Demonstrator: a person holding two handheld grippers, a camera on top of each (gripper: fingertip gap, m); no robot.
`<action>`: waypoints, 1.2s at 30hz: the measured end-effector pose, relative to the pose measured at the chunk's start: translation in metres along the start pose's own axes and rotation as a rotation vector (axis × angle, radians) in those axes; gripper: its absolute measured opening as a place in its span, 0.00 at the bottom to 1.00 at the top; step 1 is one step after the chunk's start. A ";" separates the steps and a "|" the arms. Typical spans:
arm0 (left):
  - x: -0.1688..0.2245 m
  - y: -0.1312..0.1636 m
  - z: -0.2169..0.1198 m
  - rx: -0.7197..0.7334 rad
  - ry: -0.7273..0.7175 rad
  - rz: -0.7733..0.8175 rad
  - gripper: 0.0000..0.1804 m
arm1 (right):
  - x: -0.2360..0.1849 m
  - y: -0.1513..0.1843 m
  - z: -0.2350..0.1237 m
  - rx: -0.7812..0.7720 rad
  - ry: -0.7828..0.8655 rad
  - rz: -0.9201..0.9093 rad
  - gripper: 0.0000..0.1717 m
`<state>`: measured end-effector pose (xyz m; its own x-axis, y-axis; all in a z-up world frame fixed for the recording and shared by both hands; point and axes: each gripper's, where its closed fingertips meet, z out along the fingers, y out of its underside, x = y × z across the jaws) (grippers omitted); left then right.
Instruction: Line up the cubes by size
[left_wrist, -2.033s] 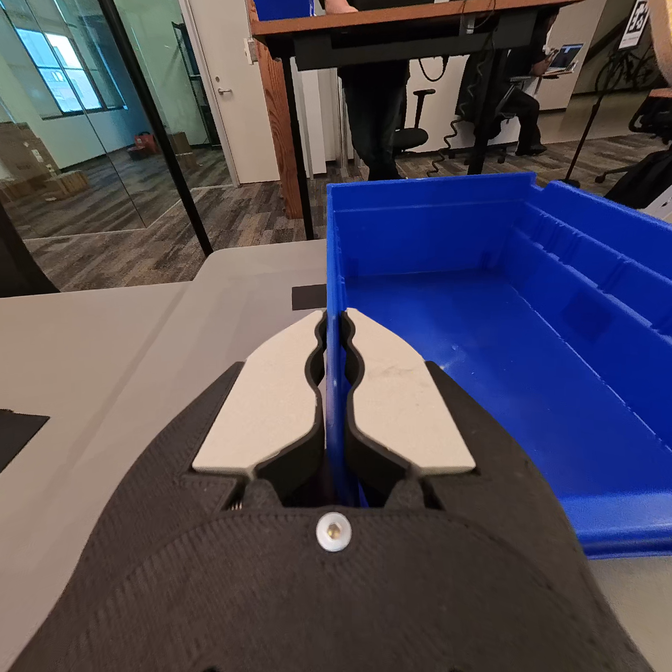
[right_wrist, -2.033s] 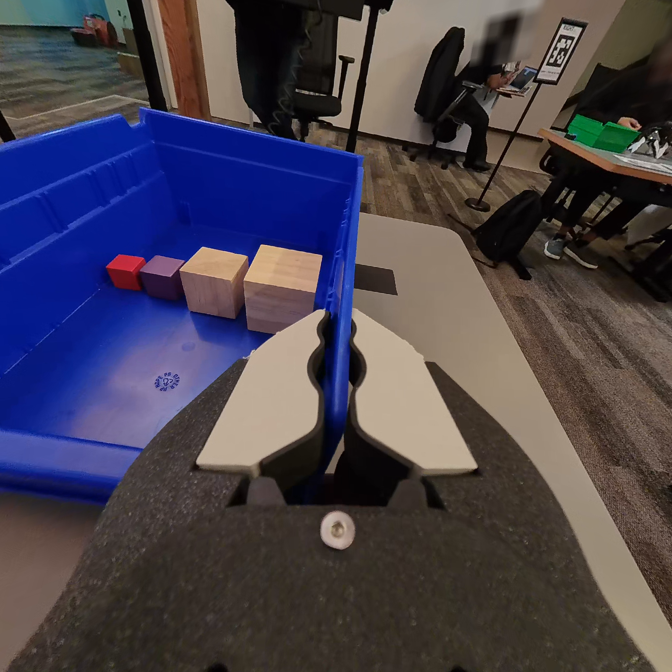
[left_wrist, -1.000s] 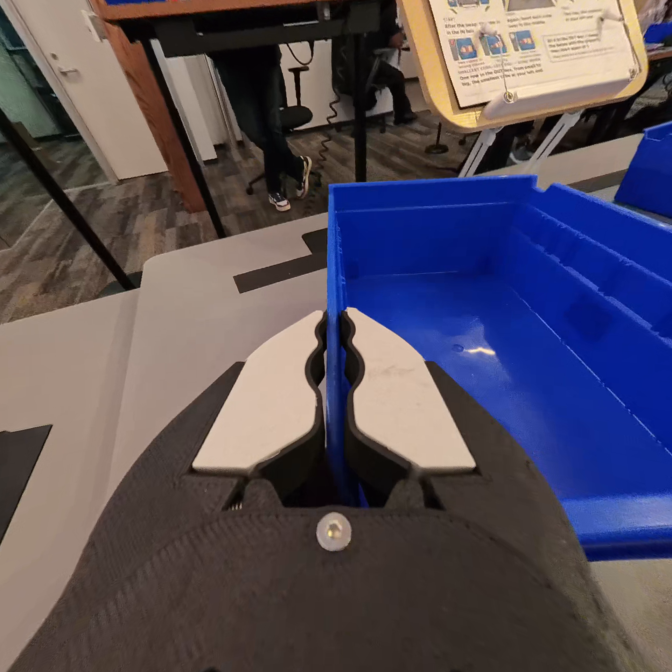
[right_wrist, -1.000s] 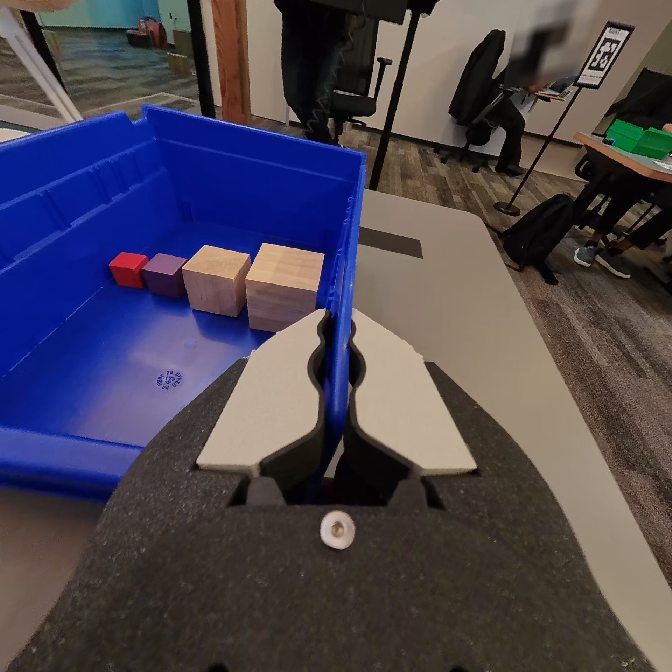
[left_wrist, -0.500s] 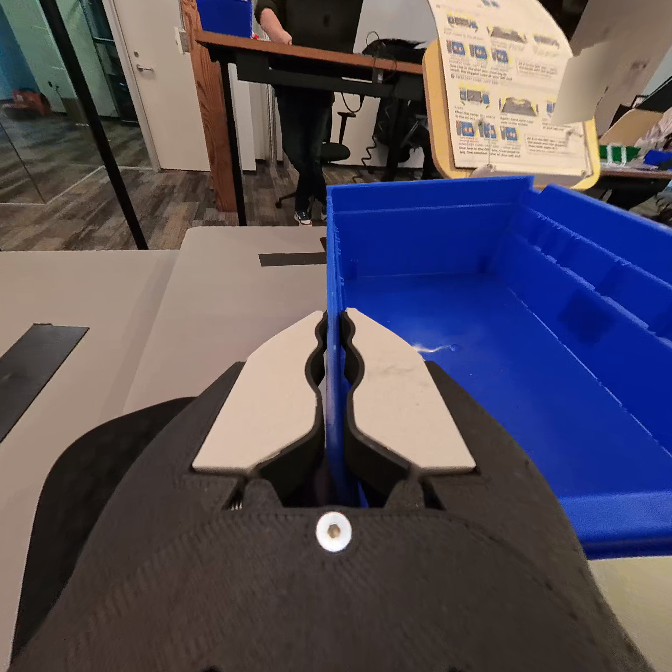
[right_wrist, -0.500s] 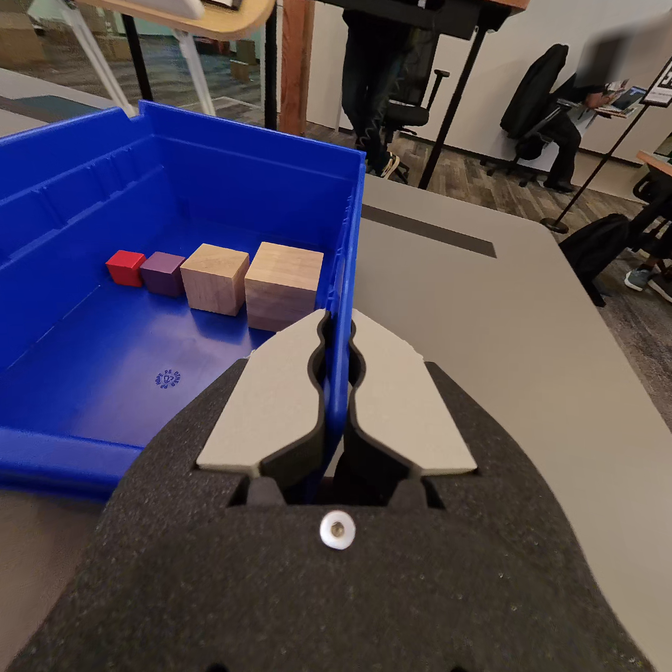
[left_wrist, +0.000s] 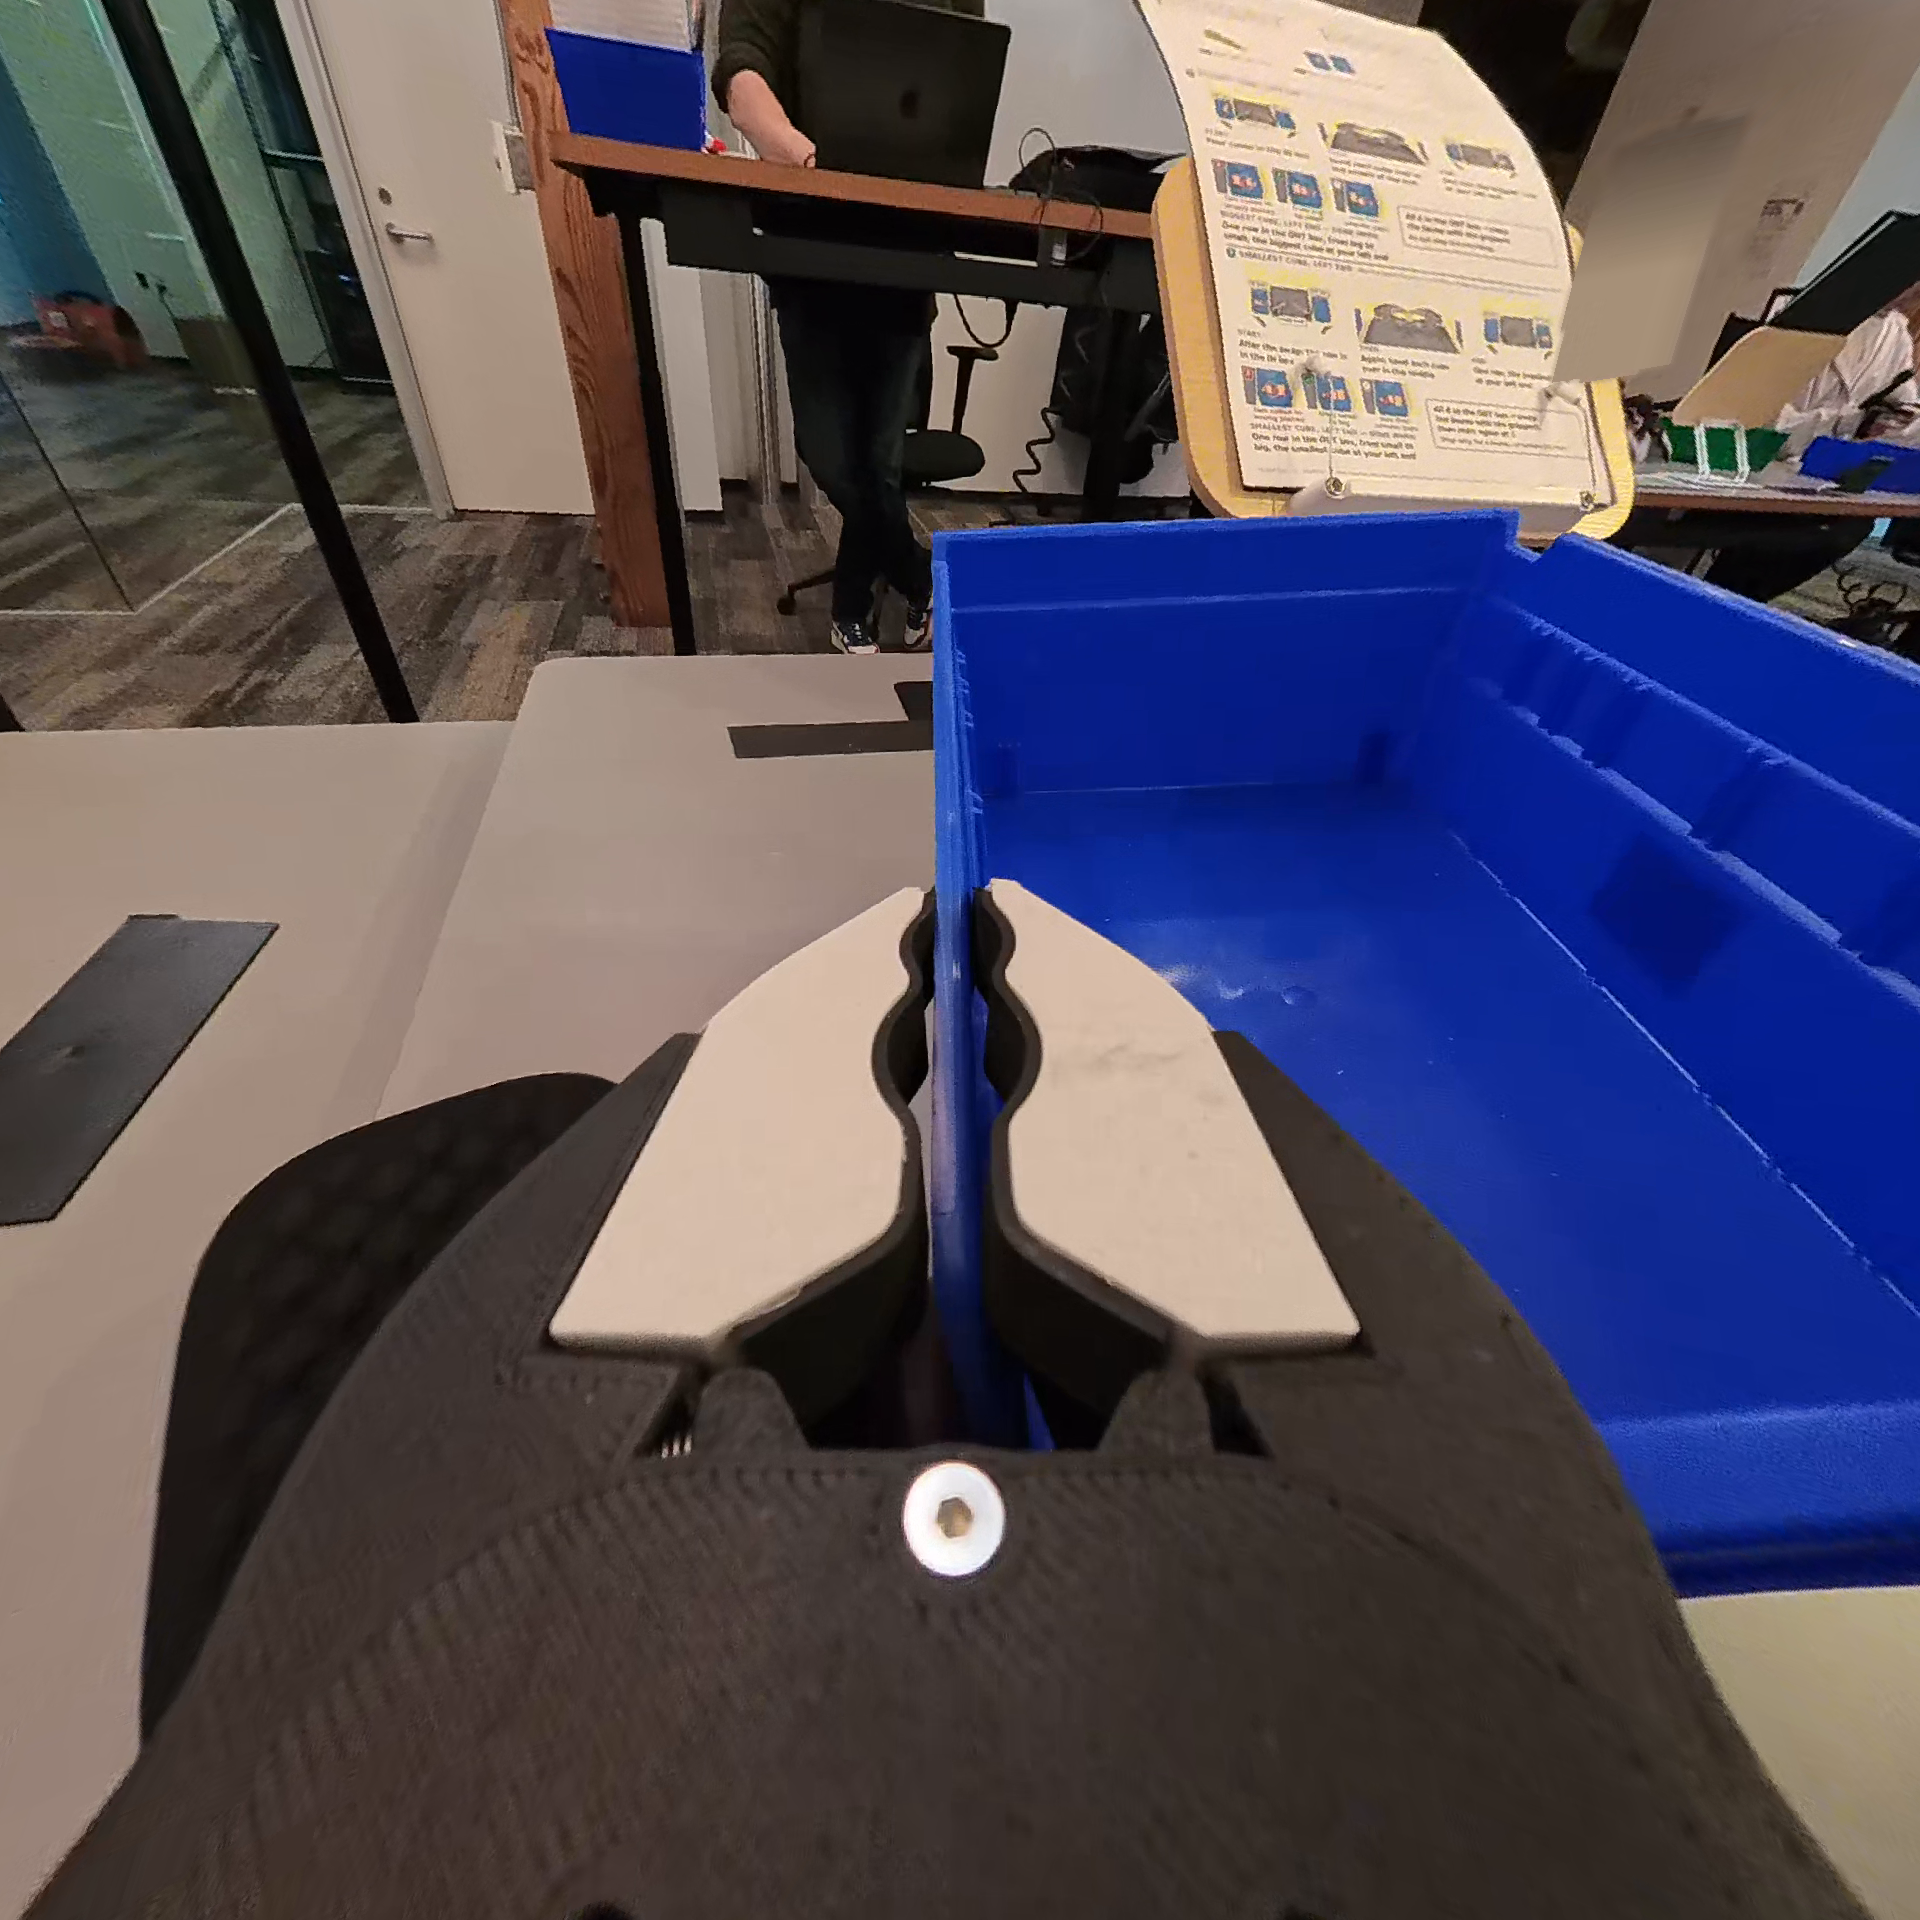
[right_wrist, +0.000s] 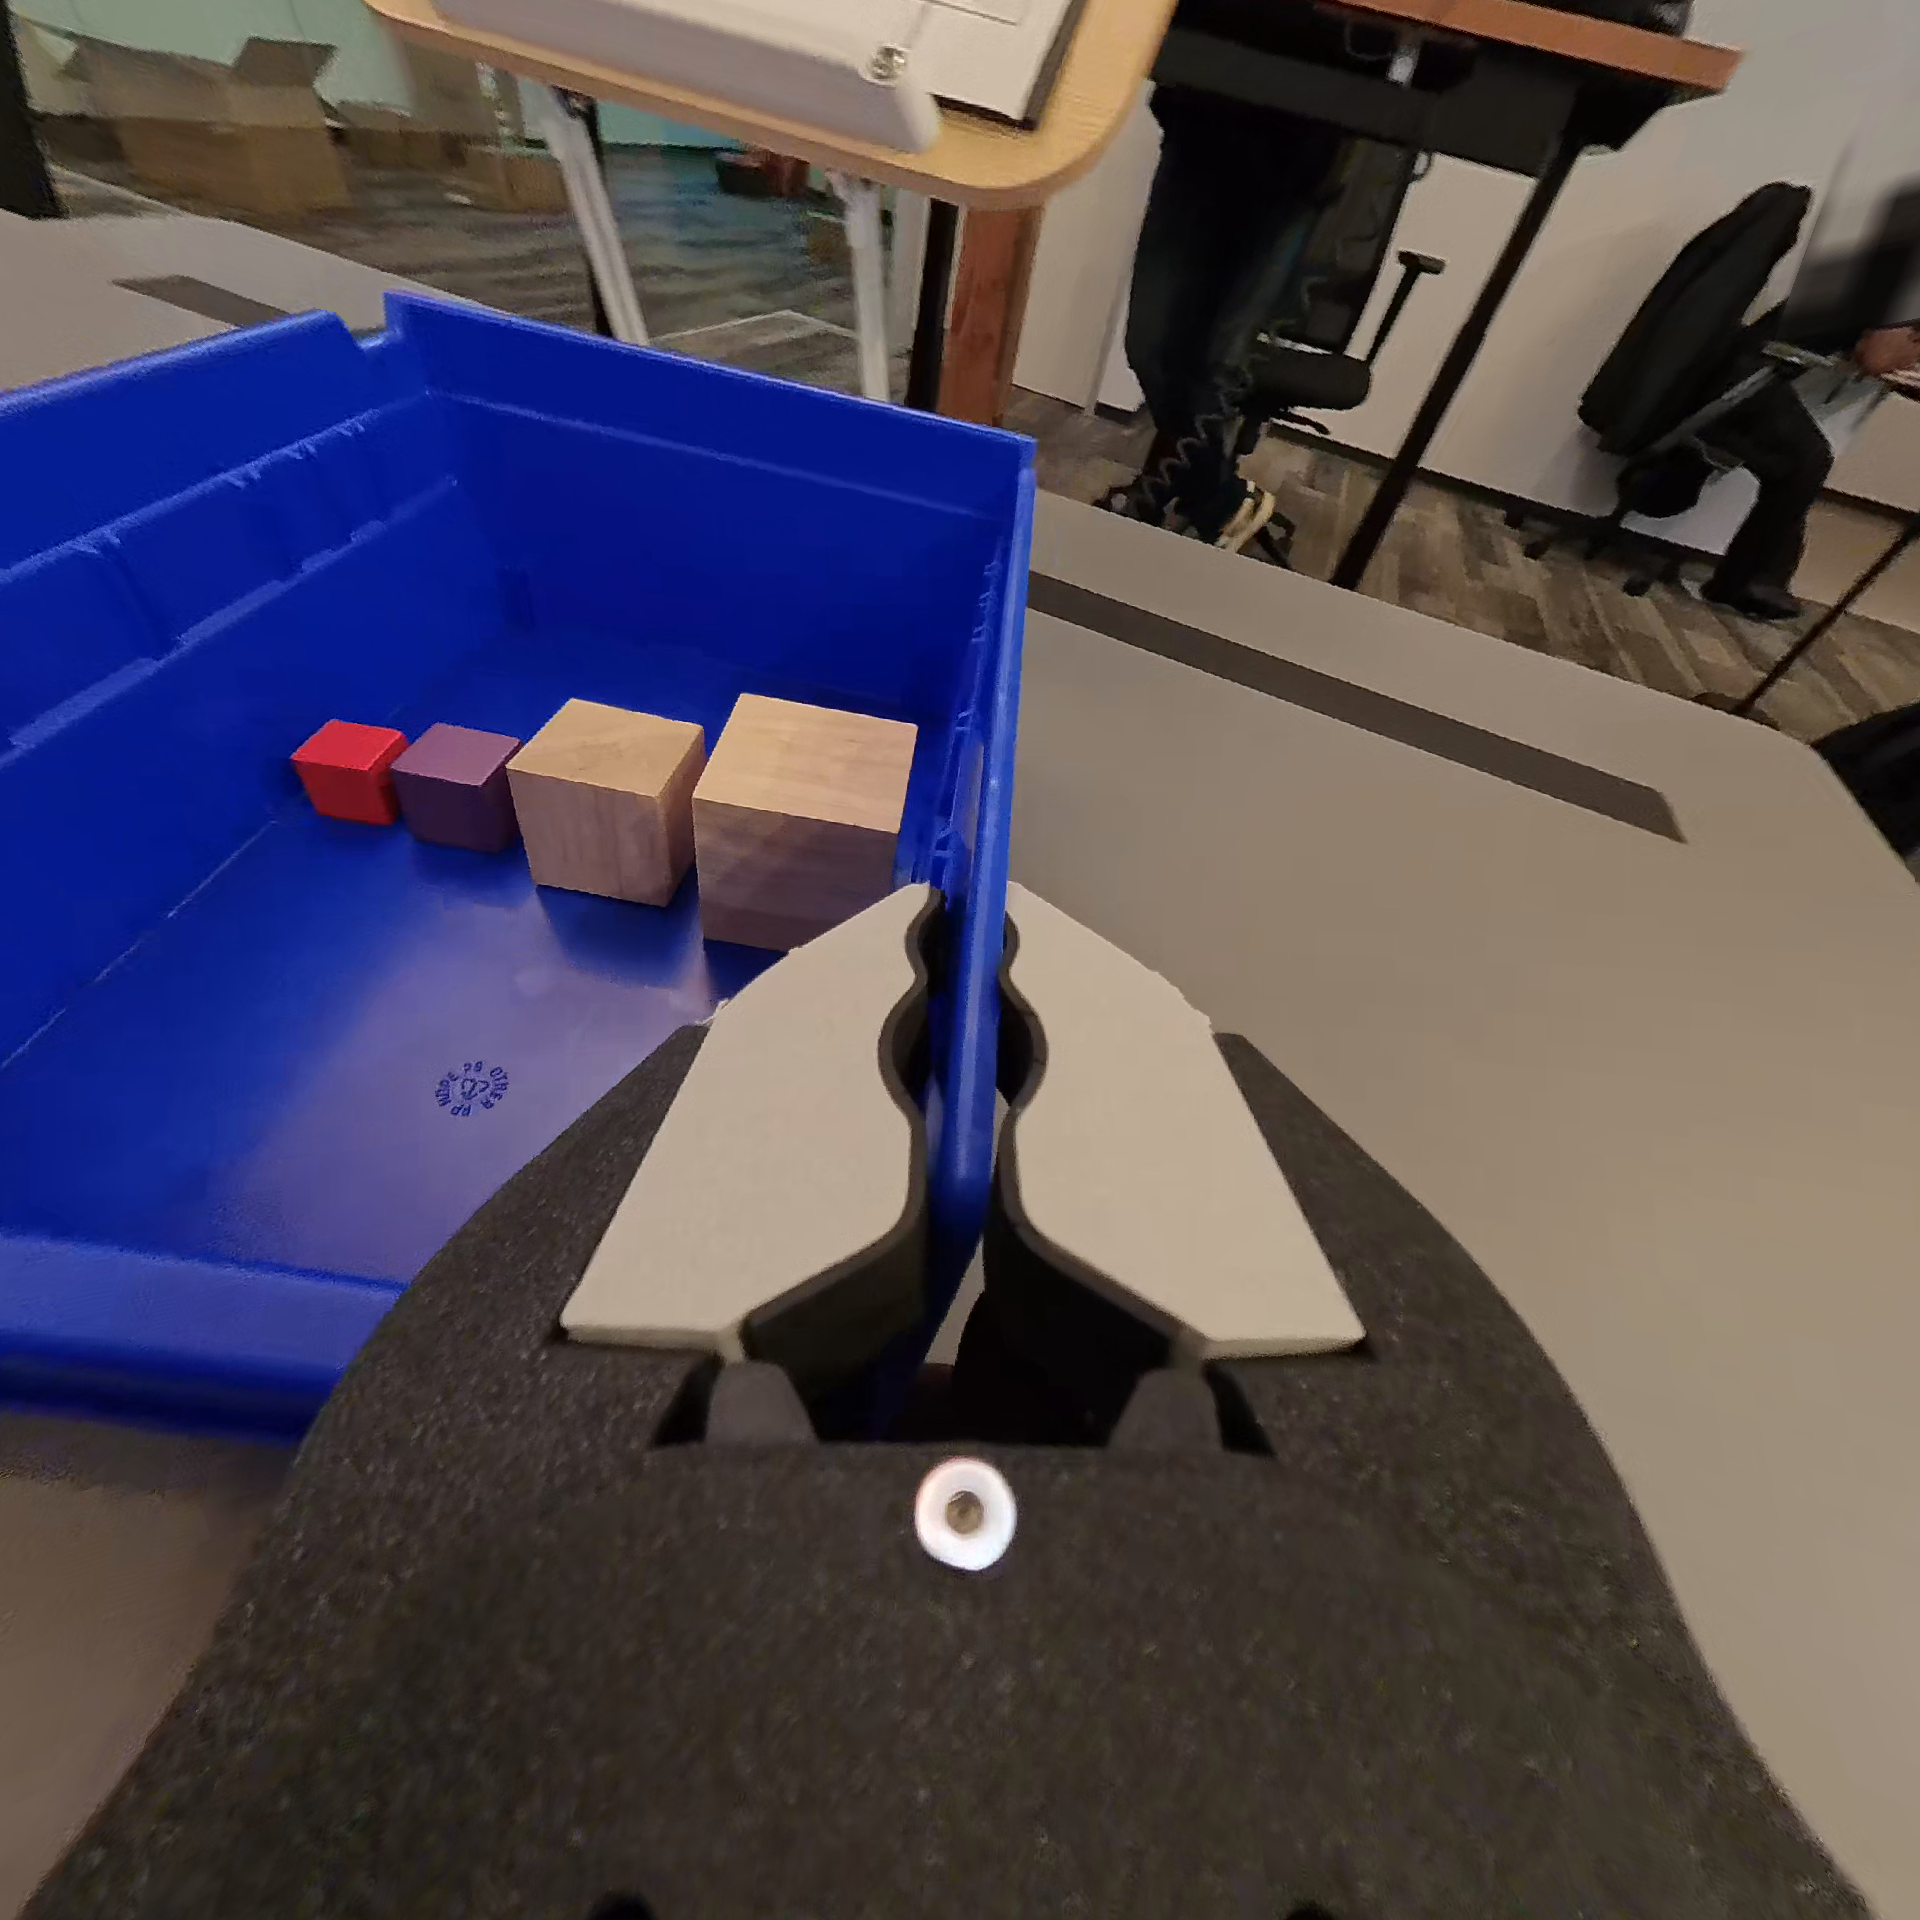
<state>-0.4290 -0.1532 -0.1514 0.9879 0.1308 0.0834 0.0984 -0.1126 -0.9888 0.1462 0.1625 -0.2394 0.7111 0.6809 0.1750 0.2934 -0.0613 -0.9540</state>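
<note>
A blue plastic bin (left_wrist: 1351, 1039) is held at both ends. My left gripper (left_wrist: 954, 904) is shut on the bin's left wall. My right gripper (right_wrist: 971, 899) is shut on the bin's right wall (right_wrist: 982, 727). Inside the bin, in the right wrist view, a red cube (right_wrist: 348, 769), a purple cube (right_wrist: 457, 784), a medium wooden cube (right_wrist: 608, 795) and a large wooden cube (right_wrist: 805, 816) stand in a row, small to large from left to right, the largest next to the wall that I grip. The left wrist view shows only bare bin floor.
The bin is over a grey table (left_wrist: 623, 883) with black tape strips (left_wrist: 821, 740). An instruction board on a wooden stand (left_wrist: 1382, 312) is behind the bin. A person stands at a desk (left_wrist: 862, 197) farther back. A black strip (right_wrist: 1351, 696) crosses the table at right. The gap from one gripper's tips to the other's is roughly 65 cm.
Both grippers stayed shut on the bin walls while the bin was carried and turned; the background swung round and the instruction board came into view. The cubes kept their row.
</note>
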 end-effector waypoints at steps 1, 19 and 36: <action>-0.001 -0.001 -0.003 0.002 -0.005 0.005 0.03 | -0.007 -0.002 0.005 0.004 -0.012 -0.015 0.03; -0.017 -0.015 -0.053 0.065 -0.084 -0.006 0.03 | -0.112 -0.040 0.084 0.022 -0.199 -0.083 0.11; -0.001 -0.021 -0.048 0.097 -0.032 -0.033 0.03 | -0.180 -0.050 -0.004 0.167 -0.605 -0.889 0.34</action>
<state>-0.4258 -0.1982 -0.1243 0.9797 0.1648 0.1140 0.1175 -0.0116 -0.9930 0.0060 0.0398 -0.2225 -0.1589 0.6822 0.7137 0.4244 0.6999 -0.5745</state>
